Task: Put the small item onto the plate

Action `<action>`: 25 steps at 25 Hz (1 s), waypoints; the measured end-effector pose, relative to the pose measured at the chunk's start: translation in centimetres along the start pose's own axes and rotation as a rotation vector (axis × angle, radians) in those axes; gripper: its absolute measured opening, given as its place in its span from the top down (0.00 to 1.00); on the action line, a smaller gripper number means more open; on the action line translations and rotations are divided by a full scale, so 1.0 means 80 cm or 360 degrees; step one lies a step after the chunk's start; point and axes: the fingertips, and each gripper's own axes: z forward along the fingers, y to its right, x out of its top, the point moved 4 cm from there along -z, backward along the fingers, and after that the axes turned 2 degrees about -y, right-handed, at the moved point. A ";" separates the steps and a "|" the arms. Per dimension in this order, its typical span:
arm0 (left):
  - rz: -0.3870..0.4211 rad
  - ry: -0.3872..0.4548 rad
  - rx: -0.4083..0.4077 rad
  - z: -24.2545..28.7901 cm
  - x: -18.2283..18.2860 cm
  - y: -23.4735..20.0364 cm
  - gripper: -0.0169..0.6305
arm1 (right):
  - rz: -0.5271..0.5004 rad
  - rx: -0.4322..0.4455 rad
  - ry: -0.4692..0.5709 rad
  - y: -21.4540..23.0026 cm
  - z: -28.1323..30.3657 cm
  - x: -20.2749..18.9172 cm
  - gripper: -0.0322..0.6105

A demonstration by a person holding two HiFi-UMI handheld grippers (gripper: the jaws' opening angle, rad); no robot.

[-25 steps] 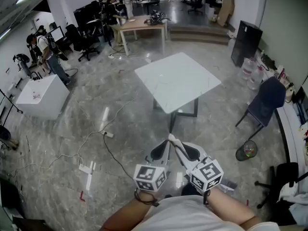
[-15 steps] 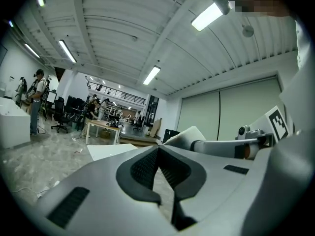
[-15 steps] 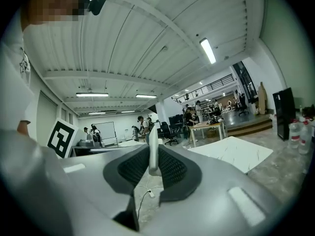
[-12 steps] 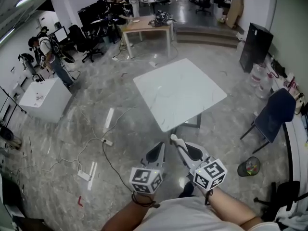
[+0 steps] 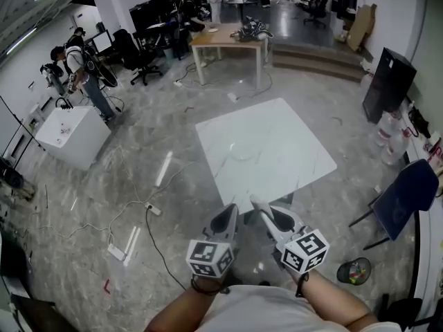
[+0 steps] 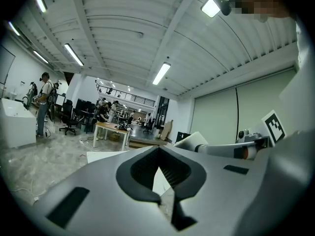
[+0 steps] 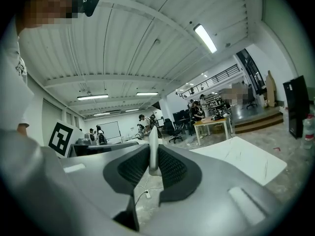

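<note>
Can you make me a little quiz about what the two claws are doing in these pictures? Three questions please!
1. True or false: the left claw is holding something.
2. Which claw grips the thin white item? A) the left one B) the right one C) neither one
3. Fill in the missing word: the big square table ahead is ___ in colour.

Key
1. False. Its jaws are together with nothing between them.
2. B. The right claw is shut on it.
3. White.
</note>
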 end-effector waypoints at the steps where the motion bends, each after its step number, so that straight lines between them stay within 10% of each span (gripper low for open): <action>1: 0.0001 0.0007 0.0006 0.015 0.003 -0.008 0.97 | 0.0006 0.0006 -0.0005 0.013 0.013 0.002 0.86; 11: -0.0032 -0.0035 -0.0071 0.195 0.030 -0.155 0.97 | 0.0082 -0.0017 -0.0054 0.136 0.208 0.029 0.86; 25: -0.0111 -0.0173 -0.0252 0.373 0.057 -0.355 0.97 | 0.0599 -0.0156 -0.0165 0.280 0.446 0.014 0.86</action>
